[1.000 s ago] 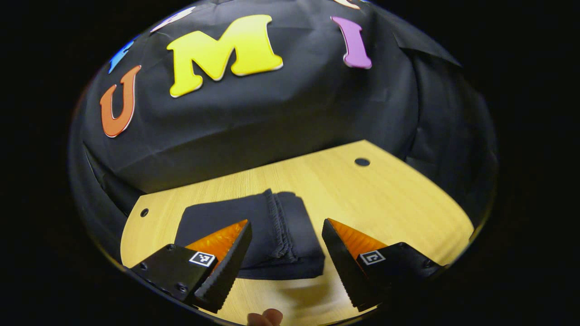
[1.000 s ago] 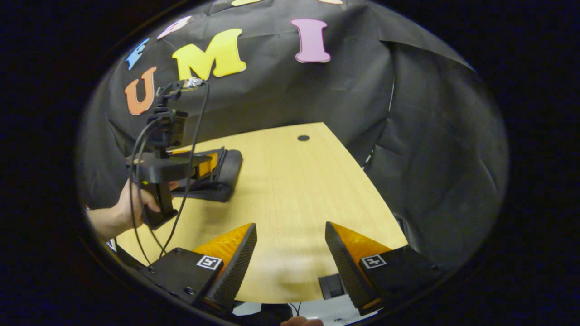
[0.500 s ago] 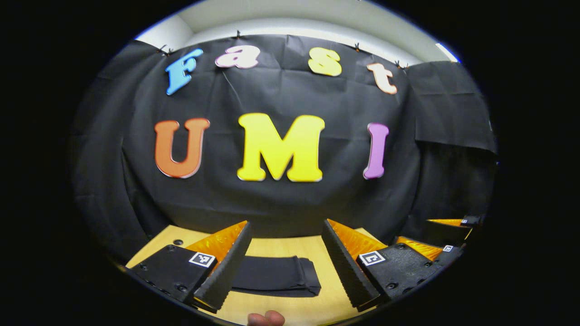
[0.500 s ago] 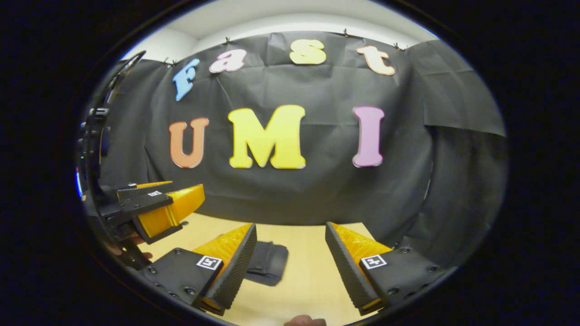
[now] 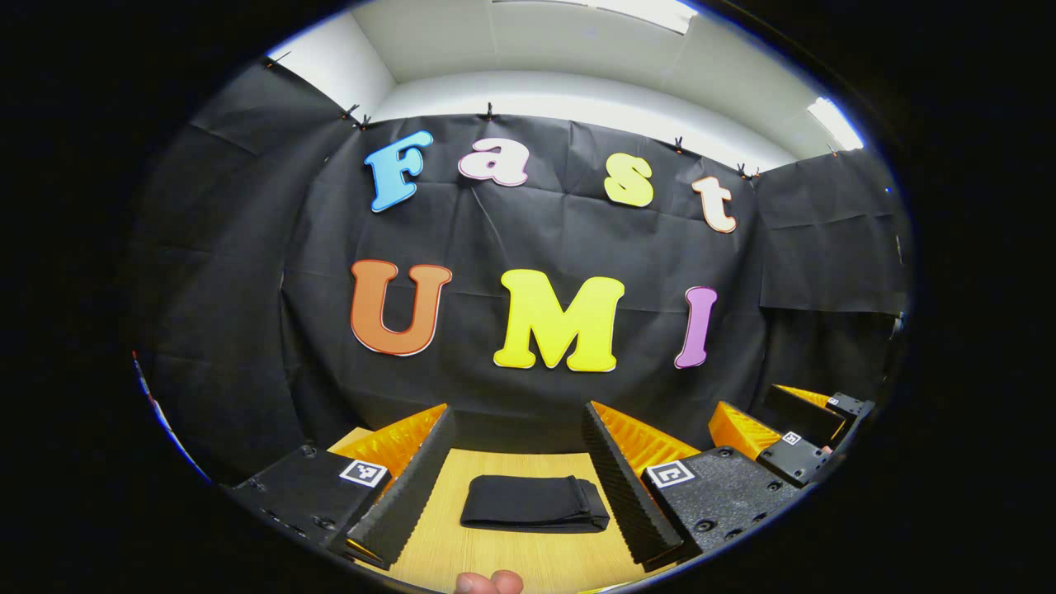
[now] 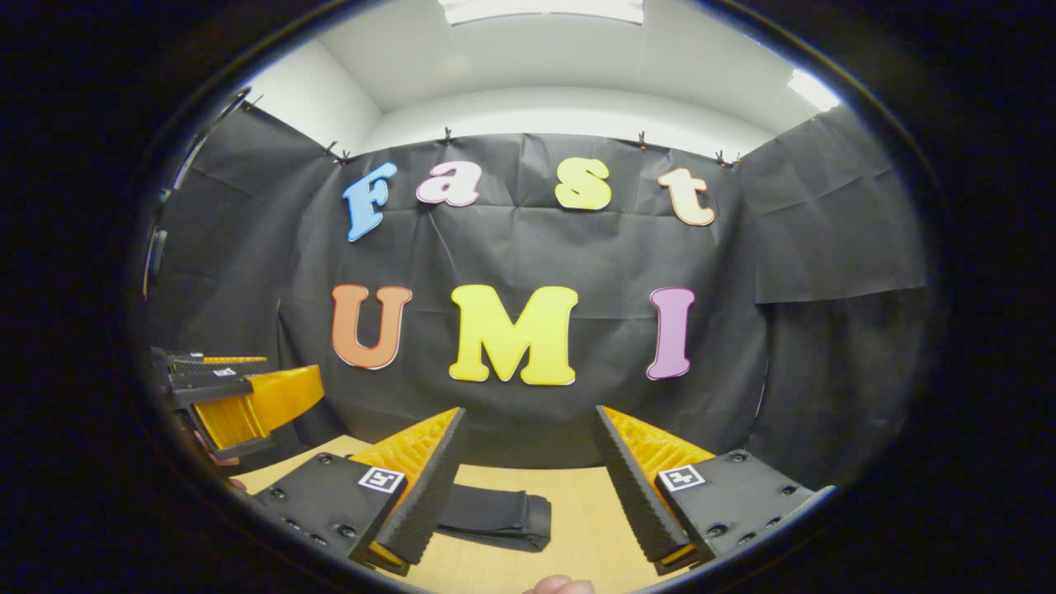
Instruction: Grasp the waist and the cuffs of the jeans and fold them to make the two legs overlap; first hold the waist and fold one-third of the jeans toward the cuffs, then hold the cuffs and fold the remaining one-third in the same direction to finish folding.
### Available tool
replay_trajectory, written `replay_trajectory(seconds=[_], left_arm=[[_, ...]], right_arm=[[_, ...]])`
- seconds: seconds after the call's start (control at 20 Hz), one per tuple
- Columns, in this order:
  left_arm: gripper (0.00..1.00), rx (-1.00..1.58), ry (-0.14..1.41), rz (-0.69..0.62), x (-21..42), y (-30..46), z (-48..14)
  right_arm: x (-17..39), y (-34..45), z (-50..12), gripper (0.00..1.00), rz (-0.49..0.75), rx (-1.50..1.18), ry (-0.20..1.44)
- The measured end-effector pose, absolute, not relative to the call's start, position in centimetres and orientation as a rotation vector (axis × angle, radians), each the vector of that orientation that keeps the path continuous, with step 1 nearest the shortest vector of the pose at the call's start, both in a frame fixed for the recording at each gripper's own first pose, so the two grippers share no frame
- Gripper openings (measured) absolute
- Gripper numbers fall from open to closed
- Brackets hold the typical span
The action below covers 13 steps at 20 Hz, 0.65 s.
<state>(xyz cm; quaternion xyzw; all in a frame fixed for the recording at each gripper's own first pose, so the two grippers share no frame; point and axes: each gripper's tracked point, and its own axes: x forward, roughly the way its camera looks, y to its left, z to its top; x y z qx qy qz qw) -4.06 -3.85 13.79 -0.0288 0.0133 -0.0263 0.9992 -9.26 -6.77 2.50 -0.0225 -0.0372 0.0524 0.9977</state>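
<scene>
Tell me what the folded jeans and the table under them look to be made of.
Jeans: dark, matte woven cloth, probably denim; soft rounded fold edges and stacked layers show, though the weave is too small to confirm.
Table: pale wood or wood-look laminate, smooth, with fine straight grain lines; which of the two is unclear.

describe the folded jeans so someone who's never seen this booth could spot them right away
Start at the light wooden table below the black cloth wall. On it lie the jeans, a dark flat bundle folded into a compact rectangle. Its soft stacked layers and rounded fold set it apart from the two open grippers held off it.
</scene>
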Motion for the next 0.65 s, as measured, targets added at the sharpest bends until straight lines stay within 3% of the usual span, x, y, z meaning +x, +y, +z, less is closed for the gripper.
replay_trajectory(seconds=[0.05,0.1,0.35,0.4,0.45,0.65], left_arm=[[0.87,-0.059,0.03,-0.05,-4.8,-3.6,13.7],[0.98,-0.061,0.031,-0.044,-5.2,-3.2,13.8],[1.0,-0.078,0.026,-0.001,-6.4,-1.6,14.1],[0.87,-0.082,0.033,-0.004,-6.5,-1.6,13.8],[0.98,-0.084,0.031,0.002,-6.6,-1.4,13.7],[1.0,-0.065,0.047,0.022,-7.0,-0.8,13.2]], right_arm=[[-9.4,-6.8,2.3,0.93,0.101,-0.044,-0.076],[-10.1,-6.5,2.1,0.93,0.105,-0.043,-0.075],[-11.3,-5.3,2.2,0.93,0.141,-0.04,-0.083],[-11.5,-5.1,2.3,0.95,0.152,-0.033,-0.082],[-11.4,-5.0,2.3,0.95,0.157,-0.032,-0.087],[-10.7,-5.0,2.0,0.93,0.165,-0.047,-0.093]])
